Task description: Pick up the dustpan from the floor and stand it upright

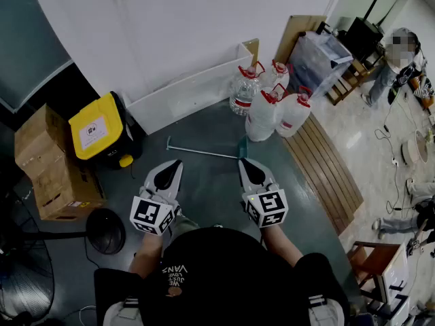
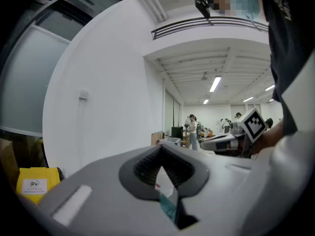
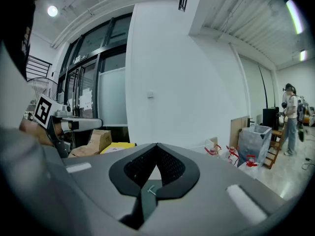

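Observation:
The dustpan lies flat on the grey floor: a thin metal handle [image 1: 202, 152] runs left to right and ends in a green pan [image 1: 242, 145] beside the water jugs. My left gripper [image 1: 175, 164] is shut and empty, held level just short of the handle's middle. The right gripper [image 1: 246, 161] is also shut and empty, its tip close to the pan end. In the left gripper view a sliver of the green pan [image 2: 167, 208] shows below the closed left gripper [image 2: 161, 154]. Under the closed right gripper [image 3: 156, 151], the right gripper view shows a bit of the handle's end [image 3: 151, 190].
Several water jugs [image 1: 272, 104] with red caps stand just behind the pan. A yellow-lidded black box [image 1: 102, 129] and cardboard boxes [image 1: 51, 165] sit at the left. A white trough [image 1: 190, 90] lies along the wall and a wooden slatted board [image 1: 326, 168] at the right. A person [image 1: 401, 53] sits far right.

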`<state>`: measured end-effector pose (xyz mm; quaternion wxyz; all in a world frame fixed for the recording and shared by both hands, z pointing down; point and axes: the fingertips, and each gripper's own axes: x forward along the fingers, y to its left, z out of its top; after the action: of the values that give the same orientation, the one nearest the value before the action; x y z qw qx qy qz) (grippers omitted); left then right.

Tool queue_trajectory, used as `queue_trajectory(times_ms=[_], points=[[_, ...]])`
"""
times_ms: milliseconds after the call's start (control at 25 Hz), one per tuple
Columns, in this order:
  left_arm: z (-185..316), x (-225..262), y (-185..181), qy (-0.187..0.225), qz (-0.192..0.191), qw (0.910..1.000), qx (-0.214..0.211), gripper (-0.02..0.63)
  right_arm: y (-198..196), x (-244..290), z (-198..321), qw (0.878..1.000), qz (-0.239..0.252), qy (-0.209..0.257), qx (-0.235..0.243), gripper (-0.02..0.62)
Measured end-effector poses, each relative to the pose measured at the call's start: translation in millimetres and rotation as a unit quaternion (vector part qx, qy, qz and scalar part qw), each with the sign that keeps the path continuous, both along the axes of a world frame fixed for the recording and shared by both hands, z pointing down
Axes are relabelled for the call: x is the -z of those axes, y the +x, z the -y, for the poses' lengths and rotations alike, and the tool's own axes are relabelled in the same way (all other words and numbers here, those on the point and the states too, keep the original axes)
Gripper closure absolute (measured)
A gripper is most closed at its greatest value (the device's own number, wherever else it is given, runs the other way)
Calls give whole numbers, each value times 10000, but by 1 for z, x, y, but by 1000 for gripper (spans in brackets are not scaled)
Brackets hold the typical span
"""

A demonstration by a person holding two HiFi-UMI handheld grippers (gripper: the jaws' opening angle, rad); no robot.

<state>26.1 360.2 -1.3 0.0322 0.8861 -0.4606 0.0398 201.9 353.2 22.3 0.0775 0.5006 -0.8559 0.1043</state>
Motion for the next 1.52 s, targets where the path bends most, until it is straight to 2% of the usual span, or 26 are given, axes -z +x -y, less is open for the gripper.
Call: queue_trajectory(times_ms=[360,520,720,880,1000,1080,1200,1440,1520], points=[[0,2,7,23,27,10000,72,555,5,1,0,10000,18,38,75,595],[1,-3,7,-52,26,9999,101,555,3,7,5,9994,171,270,111,594],[17,-19,-5,-211,-98,9997,78,554,-7,-3,17,9994,284,197,97,594],[48,-37,-25,-387,-230,9990,39,554,-20,-15,39,9995,300,99,-32,594],[87,-48,-44,-451,-253,9986,-67,554,-37,-16,73,9989,382,197,-186,590],[112,-57,-56,-552,-292,9979,-150,554,-47,-21,94,9988,327,164,-337,544],[139,-75,-74,-769,-396,9957,-337,554,-63,-38,113,9984,270,54,-488,538],[198,-110,-107,-1423,-626,9853,-702,551,-90,-65,162,9957,14,-289,-884,502],[216,-128,-117,-1713,-712,9797,-761,530,-95,-77,176,9939,-84,-417,-1014,487]])
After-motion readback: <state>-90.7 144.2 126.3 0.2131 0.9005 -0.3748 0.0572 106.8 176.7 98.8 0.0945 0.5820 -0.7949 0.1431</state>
